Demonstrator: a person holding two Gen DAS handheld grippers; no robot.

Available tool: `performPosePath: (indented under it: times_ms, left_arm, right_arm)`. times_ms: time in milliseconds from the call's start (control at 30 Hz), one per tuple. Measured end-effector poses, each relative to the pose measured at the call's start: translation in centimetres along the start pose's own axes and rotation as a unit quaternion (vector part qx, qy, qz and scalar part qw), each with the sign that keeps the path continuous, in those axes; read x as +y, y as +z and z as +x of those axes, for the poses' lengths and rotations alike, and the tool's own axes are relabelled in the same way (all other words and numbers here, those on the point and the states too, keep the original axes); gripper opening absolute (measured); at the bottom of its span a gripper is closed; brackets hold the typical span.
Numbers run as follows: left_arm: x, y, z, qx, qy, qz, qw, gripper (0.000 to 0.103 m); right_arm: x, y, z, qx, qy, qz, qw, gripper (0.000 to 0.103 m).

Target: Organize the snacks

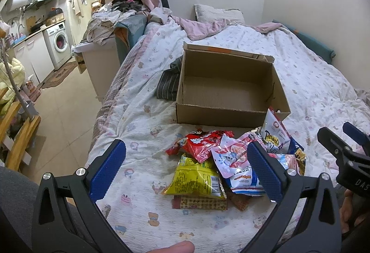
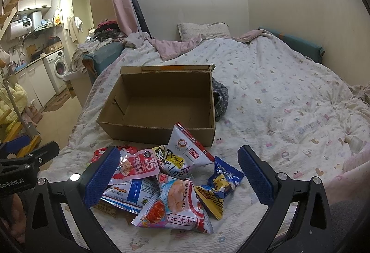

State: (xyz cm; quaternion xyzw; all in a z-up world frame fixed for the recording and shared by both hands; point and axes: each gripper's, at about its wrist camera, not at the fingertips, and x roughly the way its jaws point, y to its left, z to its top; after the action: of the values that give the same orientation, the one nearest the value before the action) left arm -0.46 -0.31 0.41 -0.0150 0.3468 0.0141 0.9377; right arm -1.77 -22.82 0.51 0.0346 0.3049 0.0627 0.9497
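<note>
An empty cardboard box (image 1: 222,114) (image 2: 155,135) stands open on the bed. Just in front of it lies a pile of snack packets: a red one (image 1: 203,143), a yellow one (image 1: 198,180), a pink-and-white one (image 1: 233,155) and a white "Powers" pouch (image 1: 275,135) (image 2: 185,151). The right wrist view also shows a shrimp flakes bag (image 2: 178,204) and a blue-and-yellow packet (image 2: 222,185). My left gripper (image 1: 186,167) is open above the pile's left part, holding nothing. My right gripper (image 2: 179,172) is open over the pile, empty too.
A striped dark cloth (image 1: 167,84) lies beside the box. The patterned quilt (image 2: 289,102) stretches back to a pillow (image 1: 218,13). To the left are a tiled floor (image 1: 67,109), a washing machine (image 1: 59,42), a clothes-covered sofa and a wooden stand (image 1: 18,137).
</note>
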Motion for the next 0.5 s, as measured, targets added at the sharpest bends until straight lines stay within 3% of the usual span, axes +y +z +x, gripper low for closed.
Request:
performPosePath:
  times_ms: [500]
  left_arm:
    - [0.02,0.15,0.19,0.0,0.001,-0.001,1.0,0.103]
  right_arm:
    - [0.27,0.09,0.09,0.001,0.0,-0.006,1.0,0.103]
